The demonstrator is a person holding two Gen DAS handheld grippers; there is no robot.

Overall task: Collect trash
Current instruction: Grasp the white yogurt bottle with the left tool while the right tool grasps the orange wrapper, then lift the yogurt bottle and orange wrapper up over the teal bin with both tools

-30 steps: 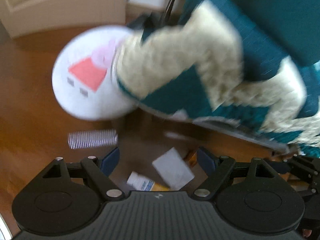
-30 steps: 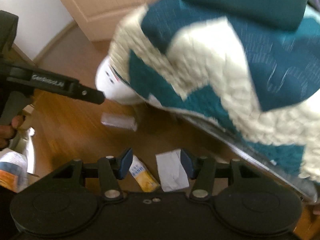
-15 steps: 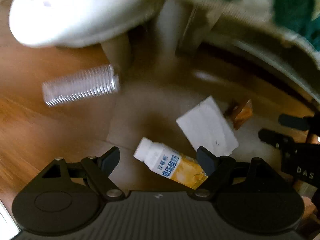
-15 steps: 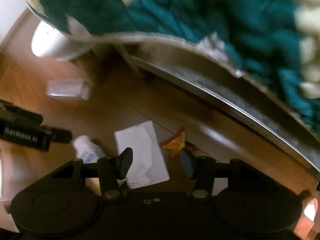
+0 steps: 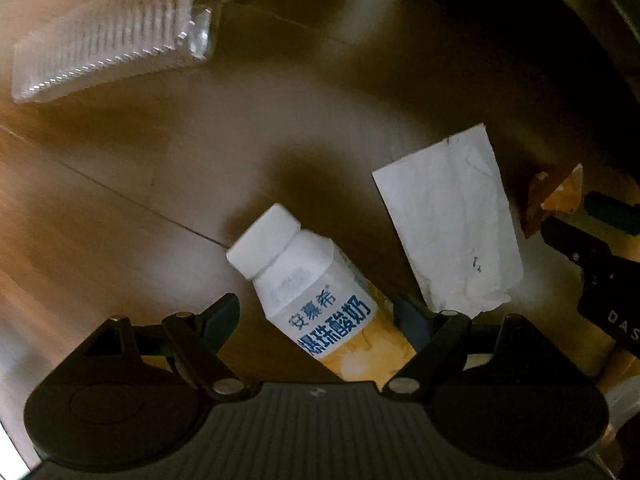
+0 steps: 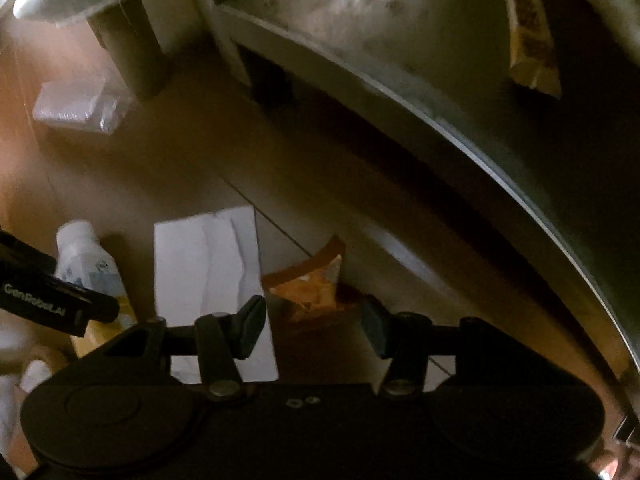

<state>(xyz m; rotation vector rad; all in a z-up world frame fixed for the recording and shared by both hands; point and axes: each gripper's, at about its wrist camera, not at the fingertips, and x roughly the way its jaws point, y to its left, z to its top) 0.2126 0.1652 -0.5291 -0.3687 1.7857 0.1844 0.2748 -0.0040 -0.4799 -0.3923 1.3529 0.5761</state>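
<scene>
A white and yellow yogurt bottle (image 5: 320, 292) lies on the wooden floor between the open fingers of my left gripper (image 5: 320, 320), cap pointing away. A white paper sheet (image 5: 448, 216) lies just right of it. An orange wrapper (image 5: 556, 196) lies further right. A clear ribbed plastic box (image 5: 112, 52) lies at the far left. In the right wrist view my right gripper (image 6: 312, 328) is open, its fingers on either side of the orange wrapper (image 6: 312, 284), with the paper (image 6: 208, 264) and the bottle (image 6: 84, 256) to its left.
A sofa's metal base rail (image 6: 440, 128) curves across the right, with dark space under it. A furniture leg (image 6: 132, 52) stands by the plastic box (image 6: 76, 108). A tan packet (image 6: 528, 32) shows at the top right. The left gripper's finger (image 6: 52, 304) reaches in from the left.
Both grippers have dropped toward the floor and moved in under the sofa edge. The bottle now sits between the left fingers and the orange wrapper between the right fingers.
</scene>
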